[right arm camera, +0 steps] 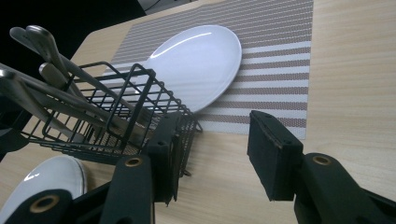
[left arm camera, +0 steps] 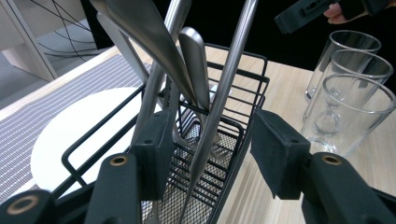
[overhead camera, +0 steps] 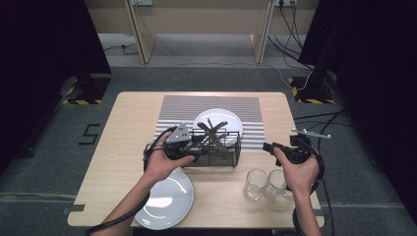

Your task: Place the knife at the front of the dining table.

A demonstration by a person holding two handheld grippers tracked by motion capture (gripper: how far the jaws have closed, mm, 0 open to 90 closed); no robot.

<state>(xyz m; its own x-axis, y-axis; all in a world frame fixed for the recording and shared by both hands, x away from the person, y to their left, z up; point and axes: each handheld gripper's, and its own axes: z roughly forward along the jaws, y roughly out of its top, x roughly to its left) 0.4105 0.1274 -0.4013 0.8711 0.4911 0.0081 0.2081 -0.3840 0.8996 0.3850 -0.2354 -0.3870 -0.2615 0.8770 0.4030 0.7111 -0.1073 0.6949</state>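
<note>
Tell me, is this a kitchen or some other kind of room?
Probably a lab or test room, not a kitchen. The wooden table stands alone on grey carpet between dark curtains, with cables on the floor and yellow-black warning tape on stand bases.

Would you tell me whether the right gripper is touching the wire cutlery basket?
Apart. In the high view the right gripper hangs beside the wire cutlery basket, with bare table showing between them.
</note>
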